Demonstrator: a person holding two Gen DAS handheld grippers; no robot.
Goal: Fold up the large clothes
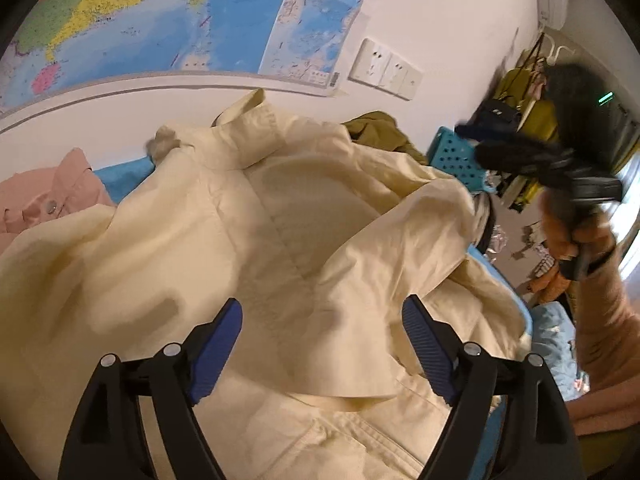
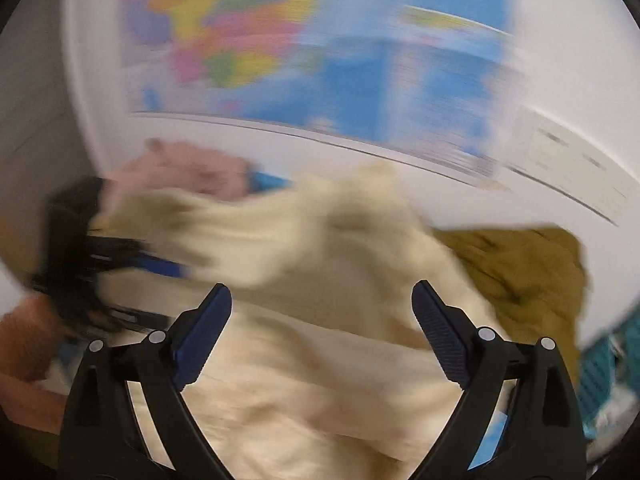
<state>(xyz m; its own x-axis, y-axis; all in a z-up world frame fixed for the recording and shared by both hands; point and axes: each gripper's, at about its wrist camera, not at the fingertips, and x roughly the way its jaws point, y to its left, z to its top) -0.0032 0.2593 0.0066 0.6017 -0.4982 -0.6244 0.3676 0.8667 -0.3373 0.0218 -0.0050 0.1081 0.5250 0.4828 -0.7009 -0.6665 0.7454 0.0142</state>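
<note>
Both grippers' jaws spread — cream coat [image 1: 304, 216] unheld.

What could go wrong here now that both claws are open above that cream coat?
The cream coat lies rumpled, one flap loosely folded over; released, it may slump and undo the fold. The open left gripper and right gripper could also snag the olive garment or pink garment lying right beside it.

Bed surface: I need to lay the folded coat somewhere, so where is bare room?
Little. A blue sheet strip shows between the pink garment and the cream coat, by the wall. The coat covers the middle; the olive garment and teal basket crowd the right.
</note>
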